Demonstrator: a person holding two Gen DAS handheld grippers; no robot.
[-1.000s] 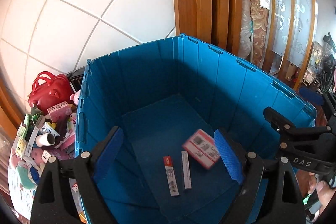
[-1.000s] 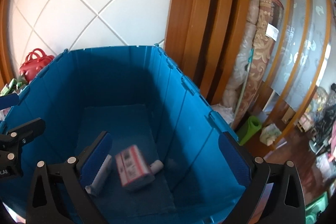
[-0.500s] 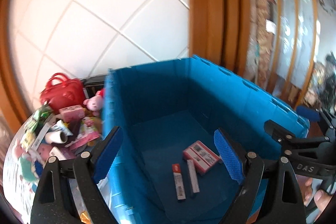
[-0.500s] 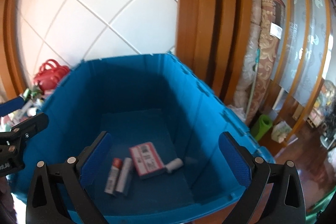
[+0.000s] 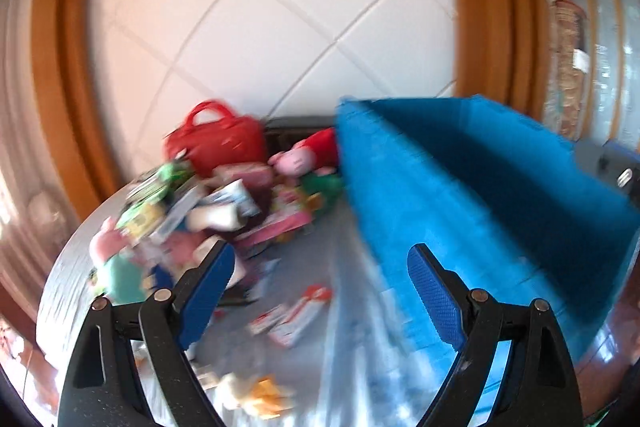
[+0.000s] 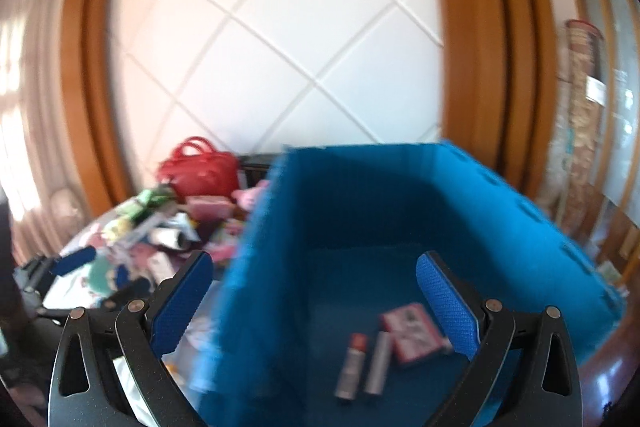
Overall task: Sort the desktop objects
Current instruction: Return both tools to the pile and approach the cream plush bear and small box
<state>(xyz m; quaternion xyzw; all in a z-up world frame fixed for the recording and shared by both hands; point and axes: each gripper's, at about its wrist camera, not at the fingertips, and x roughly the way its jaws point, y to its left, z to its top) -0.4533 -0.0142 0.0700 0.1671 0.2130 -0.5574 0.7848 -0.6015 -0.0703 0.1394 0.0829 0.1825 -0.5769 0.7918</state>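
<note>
A blue crate [image 6: 460,211] stands on the right of the table; on its floor lie a pink box [image 6: 412,331] and two tubes [image 6: 360,359]. Left of the crate [image 5: 460,195] a blurred heap holds a red handbag [image 5: 216,141], a pink plush pig [image 5: 296,159] and several packets. Small red-and-white packets [image 5: 296,311] lie loose on the cloth. My left gripper [image 5: 320,291] hangs open and empty above the table, just left of the crate wall. My right gripper [image 6: 316,303] is open and empty, straddling the crate's left wall. The left gripper [image 6: 72,259] shows at the right wrist view's left edge.
A white cloth [image 5: 312,367] covers the round table. A white tiled wall with wooden frames stands behind. A rolled carpet [image 6: 580,131] leans at the far right. Crumpled yellow and white wrappers [image 5: 256,395] lie near the table's front edge.
Both grippers have swung left, away from over the crate's inside. The left one now faces the heap on the table; the crate has slid to the right in both views. Jaws stayed wide.
</note>
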